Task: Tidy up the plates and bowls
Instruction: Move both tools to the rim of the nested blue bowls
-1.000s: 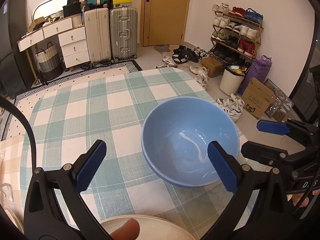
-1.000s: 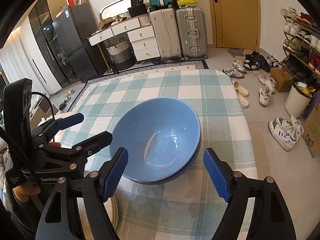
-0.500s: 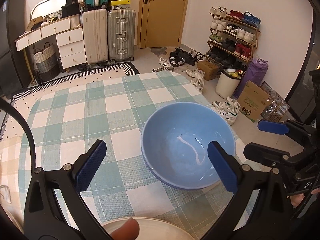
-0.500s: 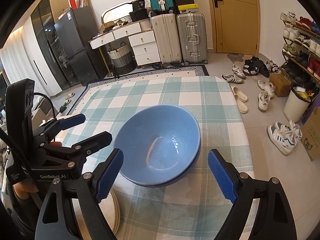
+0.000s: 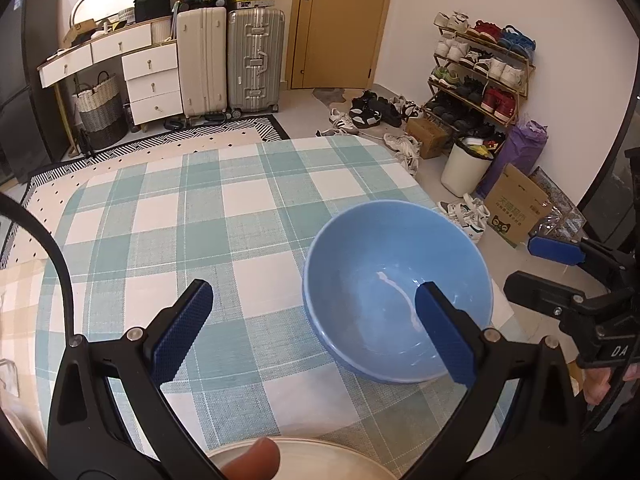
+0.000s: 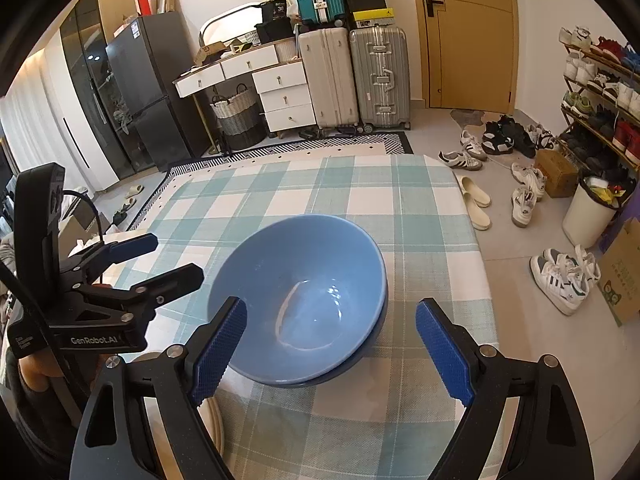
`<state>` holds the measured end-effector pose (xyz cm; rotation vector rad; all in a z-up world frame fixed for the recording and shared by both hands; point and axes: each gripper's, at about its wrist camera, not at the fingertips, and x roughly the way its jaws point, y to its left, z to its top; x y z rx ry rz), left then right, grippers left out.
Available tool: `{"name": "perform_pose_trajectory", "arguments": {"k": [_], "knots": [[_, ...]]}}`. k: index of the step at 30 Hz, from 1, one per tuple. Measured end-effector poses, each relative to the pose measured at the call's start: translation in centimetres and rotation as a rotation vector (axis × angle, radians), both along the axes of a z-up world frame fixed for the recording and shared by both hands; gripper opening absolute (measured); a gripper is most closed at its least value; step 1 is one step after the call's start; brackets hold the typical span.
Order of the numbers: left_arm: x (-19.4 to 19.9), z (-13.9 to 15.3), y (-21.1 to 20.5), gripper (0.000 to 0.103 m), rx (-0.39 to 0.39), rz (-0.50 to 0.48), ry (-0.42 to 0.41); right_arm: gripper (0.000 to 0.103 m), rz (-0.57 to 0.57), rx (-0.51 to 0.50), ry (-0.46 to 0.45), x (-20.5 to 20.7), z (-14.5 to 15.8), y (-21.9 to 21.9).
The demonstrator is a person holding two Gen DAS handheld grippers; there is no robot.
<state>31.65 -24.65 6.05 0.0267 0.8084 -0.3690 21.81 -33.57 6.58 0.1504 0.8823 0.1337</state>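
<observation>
Two light blue bowls sit nested (image 5: 396, 288) on the green-and-white checked tablecloth (image 5: 192, 240); the stack also shows in the right wrist view (image 6: 298, 300), with the lower bowl's rim peeking out. My left gripper (image 5: 314, 332) is open and empty, held above the cloth left of the bowls. My right gripper (image 6: 330, 350) is open and empty, just in front of the bowls. A cream plate (image 5: 316, 460) lies under the left gripper; its edge shows in the right wrist view (image 6: 216, 420).
The table's right edge (image 6: 476, 248) drops to a floor with shoes, a white bin (image 6: 588, 212) and a cardboard box (image 5: 516, 208). Suitcases (image 5: 232, 60), white drawers and a door stand behind the table.
Both grippers have pulled back and up from the nested bowls, which now look smaller. The left gripper has shifted left, so the bowls sit further right in its view. Jaws stay open.
</observation>
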Motion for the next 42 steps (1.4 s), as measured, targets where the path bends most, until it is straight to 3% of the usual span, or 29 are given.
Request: {"name": "perform_pose_trajectory", "arguments": {"k": [29, 42], "knots": [[4.2, -3.8, -1.1, 0.100, 0.013, -0.013, 0.082, 0.088, -0.054, 0.030, 0.042, 2.5, -2.2, -2.0], [6.3, -6.9, -2.2, 0.100, 0.032, -0.022, 0.140, 0.088, -0.055, 0.090, 0.106, 4.2, -5.7, -2.4]]}}
